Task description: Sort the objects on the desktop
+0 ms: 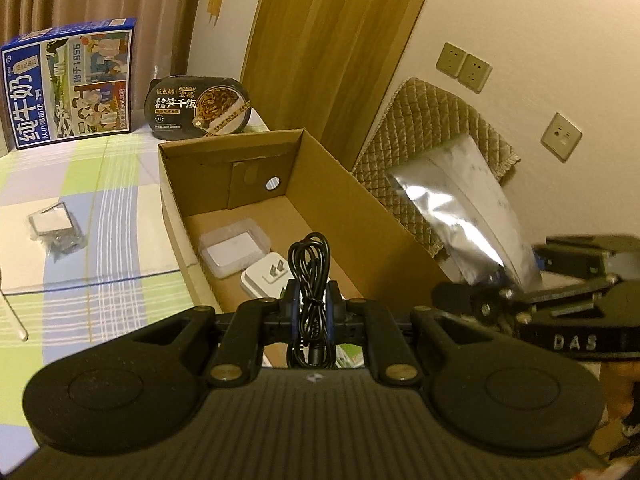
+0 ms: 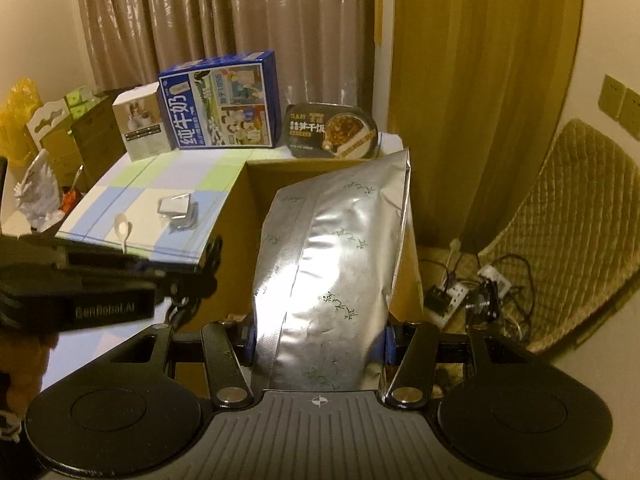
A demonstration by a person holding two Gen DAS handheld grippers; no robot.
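The left gripper [image 1: 311, 304] is clenched on a black cable [image 1: 310, 276]. The cable is coiled in a narrow bundle and stands upright between the blue pads, with its loops above the fingers and a plug end hanging below them. It hangs over the near end of an open cardboard box [image 1: 320, 184].

The right gripper [image 2: 318, 336] grasps a silver pouch [image 2: 332, 256] at its lower part; the pads press on both edges. The pouch rises tall and a little tilted in front of the camera. It is shiny foil, wrinkled, with small green prints. It is held above the right side of the box [image 2: 236, 216], as the left wrist view shows.

Inside the box lie a clear plastic case [image 1: 234, 248] and, just beside it, a white plug adapter [image 1: 266, 280] with its prongs up.

The box stands on a table [image 1: 100, 168] with a checked cloth. On the cloth, left of the box, lies a small packet [image 1: 56, 226]. At the far edge stand a blue milk carton [image 1: 72, 84] and a dark meal tray [image 1: 202, 104].
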